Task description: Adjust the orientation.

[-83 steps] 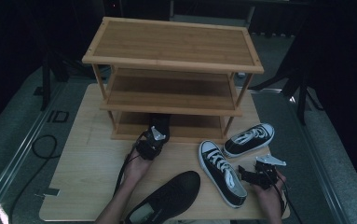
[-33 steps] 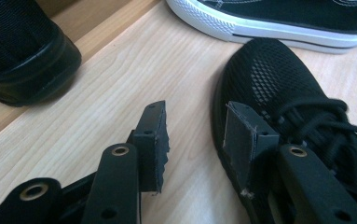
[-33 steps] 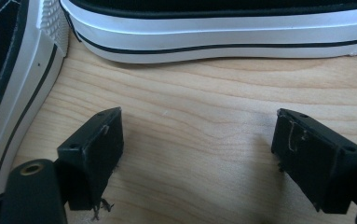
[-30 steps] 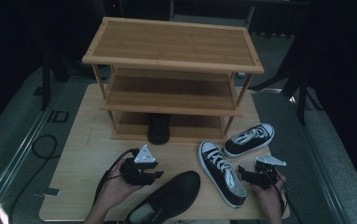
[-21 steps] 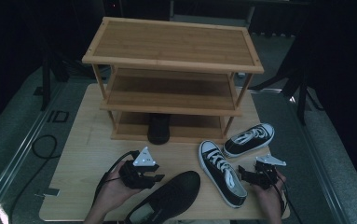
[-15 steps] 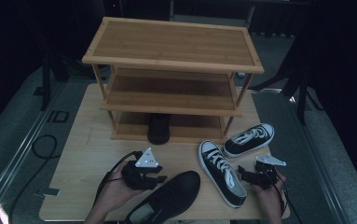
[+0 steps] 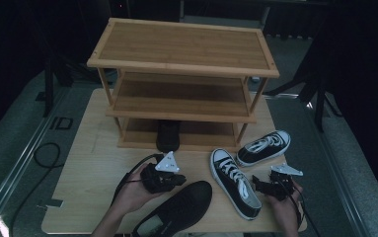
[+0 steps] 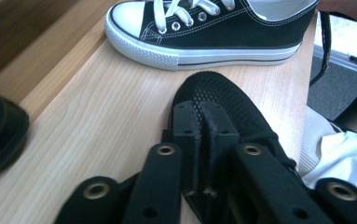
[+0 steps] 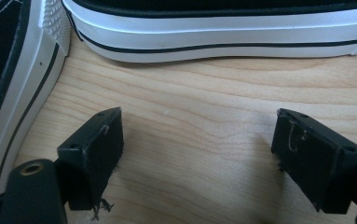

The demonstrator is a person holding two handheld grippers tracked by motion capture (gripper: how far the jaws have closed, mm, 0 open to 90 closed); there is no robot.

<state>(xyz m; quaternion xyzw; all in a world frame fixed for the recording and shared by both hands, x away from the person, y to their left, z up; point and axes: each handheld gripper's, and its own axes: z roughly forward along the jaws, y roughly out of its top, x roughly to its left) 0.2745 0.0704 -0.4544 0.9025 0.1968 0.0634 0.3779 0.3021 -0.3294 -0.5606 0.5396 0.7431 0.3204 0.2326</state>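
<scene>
Lying near the front edge of the tabletop (image 7: 83,163): black slip-on shoe (image 7: 176,210), long way slanted, toe toward the far right. Left gripper (image 7: 169,178) just above the toe, jaws just closed together, nothing between. Right gripper (image 7: 261,185) wide open beside a sneaker (image 7: 236,181).

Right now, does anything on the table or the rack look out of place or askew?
Mildly. One black slip-on shoe sits on the bamboo shoe rack's bottom shelf, its mate lies loose at the table's near edge. The two black-and-white sneakers lie splayed at different angles on the table. Nothing looks damaged.
</scene>
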